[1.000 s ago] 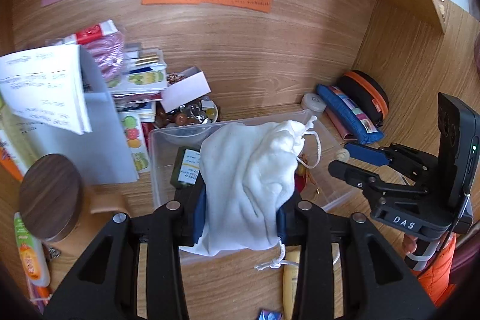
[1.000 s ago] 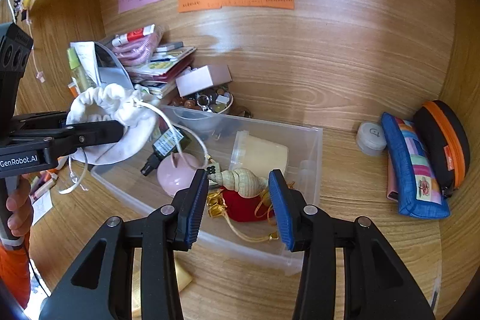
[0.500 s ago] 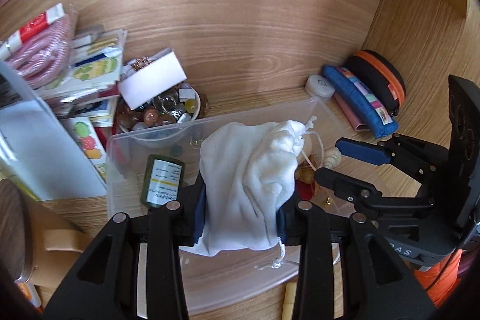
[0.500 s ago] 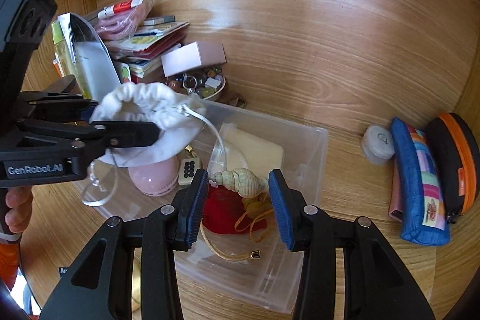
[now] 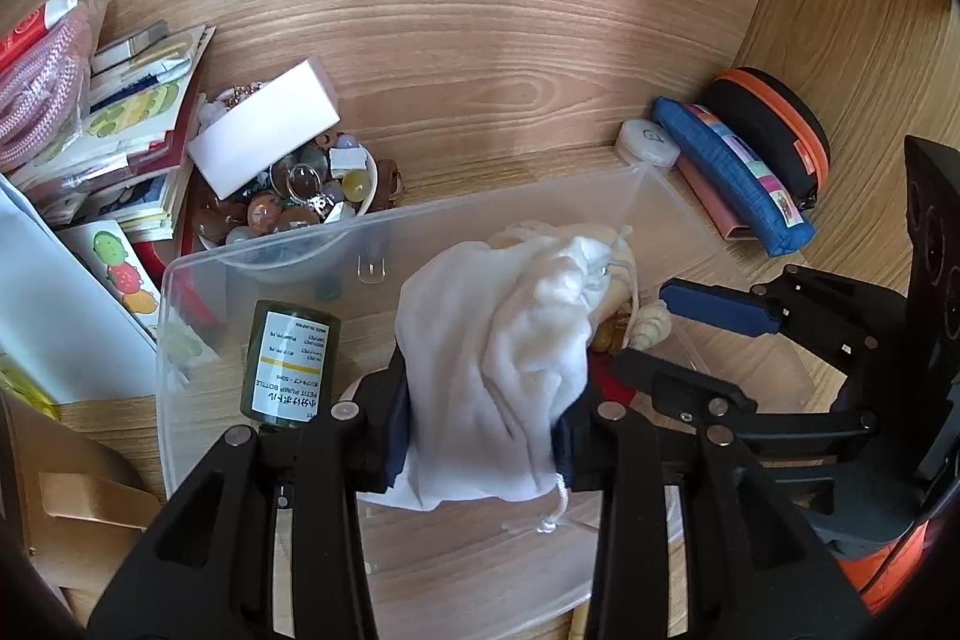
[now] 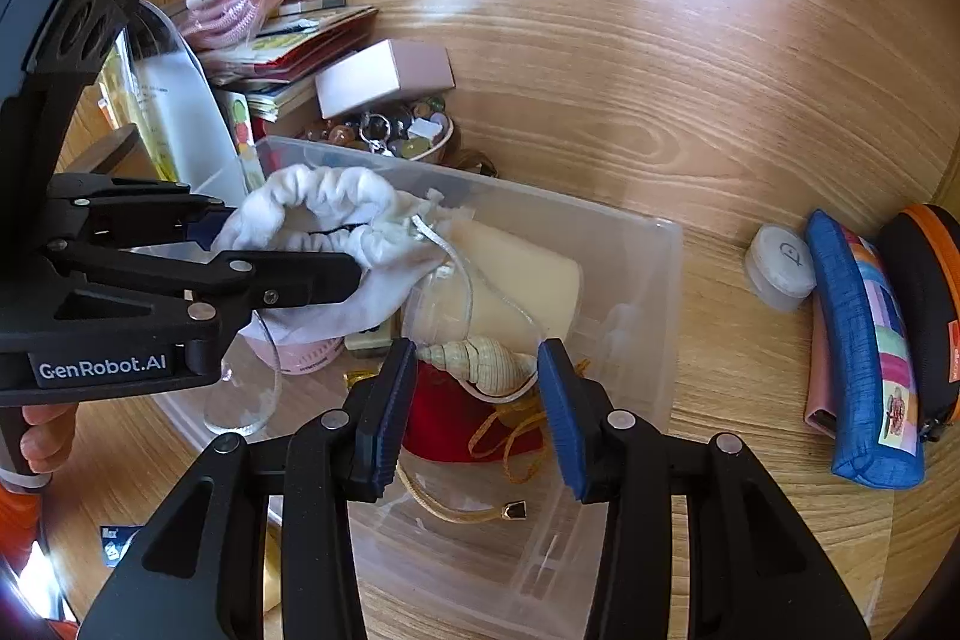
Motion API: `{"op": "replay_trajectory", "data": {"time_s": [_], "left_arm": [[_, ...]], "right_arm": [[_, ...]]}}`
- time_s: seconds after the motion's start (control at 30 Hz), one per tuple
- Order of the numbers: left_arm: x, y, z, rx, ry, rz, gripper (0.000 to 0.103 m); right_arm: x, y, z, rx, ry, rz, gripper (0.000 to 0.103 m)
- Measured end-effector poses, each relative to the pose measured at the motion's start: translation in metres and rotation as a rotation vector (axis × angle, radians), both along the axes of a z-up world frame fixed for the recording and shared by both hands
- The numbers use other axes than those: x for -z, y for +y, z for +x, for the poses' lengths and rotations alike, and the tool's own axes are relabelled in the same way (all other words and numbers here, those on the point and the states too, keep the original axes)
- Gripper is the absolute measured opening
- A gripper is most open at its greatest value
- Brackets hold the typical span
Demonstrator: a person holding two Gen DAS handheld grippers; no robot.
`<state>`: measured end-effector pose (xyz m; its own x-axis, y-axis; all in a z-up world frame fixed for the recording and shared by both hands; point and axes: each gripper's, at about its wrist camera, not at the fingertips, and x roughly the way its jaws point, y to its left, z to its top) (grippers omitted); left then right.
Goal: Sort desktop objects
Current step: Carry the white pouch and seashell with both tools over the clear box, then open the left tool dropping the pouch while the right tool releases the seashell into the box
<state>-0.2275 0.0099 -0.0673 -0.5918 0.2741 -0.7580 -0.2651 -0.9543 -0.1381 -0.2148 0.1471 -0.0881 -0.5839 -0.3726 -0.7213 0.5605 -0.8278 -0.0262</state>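
A: Since 1 second ago the left gripper [image 5: 483, 436] has carried the white drawstring pouch [image 5: 498, 364] forward, so it now hangs over the clear plastic bin [image 5: 420, 226] rather than short of it. The right gripper [image 6: 477, 403] has closed in on the bin too.

B: And the grips?

A: The left claw is clamped on the pouch's lower half, its gathered mouth pointing away. The right claw stands apart, holding nothing, with the spiral shell [image 6: 474, 358] lying between its 2 pads but not pinched.

B: How should the drop go?

A: I'd lower the pouch into the free space beside the green pump bottle [image 5: 291, 361] before letting go, so the loose cord [image 6: 462, 280] doesn't snag the right claw or drag over the rim. The cord already trails across the cream pouch [image 6: 522, 280] and towards the red pouch [image 6: 444, 424].

B: So the pouch sits inside the claw, over the bin's middle.

A: Yes, above it, not resting.
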Motion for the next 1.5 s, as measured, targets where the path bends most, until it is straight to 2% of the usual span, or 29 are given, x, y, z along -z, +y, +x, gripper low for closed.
{"op": "replay_trajectory", "data": {"time_s": [0.43,0.63,0.8,0.93,1.07,1.3,1.4,1.5], "left_arm": [[0.008,0.006,-0.001,0.017,0.006,-0.041,0.047],[0.011,0.01,0.0,0.033,0.002,-0.066,0.054],[0.006,0.003,0.0,0.032,-0.007,-0.026,0.059],[-0.001,-0.004,0.003,0.012,0.017,-0.018,0.07],[-0.008,-0.013,0.004,0.006,0.024,0.023,0.079],[-0.022,-0.025,0.011,-0.037,0.05,0.025,0.085],[-0.032,-0.029,0.021,-0.065,0.077,0.024,0.092],[-0.04,-0.038,0.033,-0.086,0.097,0.018,0.094]], "right_arm": [[-0.001,0.001,0.004,0.0,0.031,0.004,0.04],[-0.007,0.006,0.005,0.002,0.046,-0.02,0.054],[-0.013,0.009,0.009,0.006,0.069,-0.042,0.063],[-0.015,0.011,0.01,0.005,0.073,-0.058,0.069],[-0.02,0.016,0.011,0.015,0.073,-0.095,0.083],[-0.025,0.022,0.013,0.018,0.084,-0.123,0.084],[-0.027,0.024,0.012,0.019,0.086,-0.122,0.084],[-0.03,0.028,0.012,0.004,0.067,-0.152,0.086]]}}
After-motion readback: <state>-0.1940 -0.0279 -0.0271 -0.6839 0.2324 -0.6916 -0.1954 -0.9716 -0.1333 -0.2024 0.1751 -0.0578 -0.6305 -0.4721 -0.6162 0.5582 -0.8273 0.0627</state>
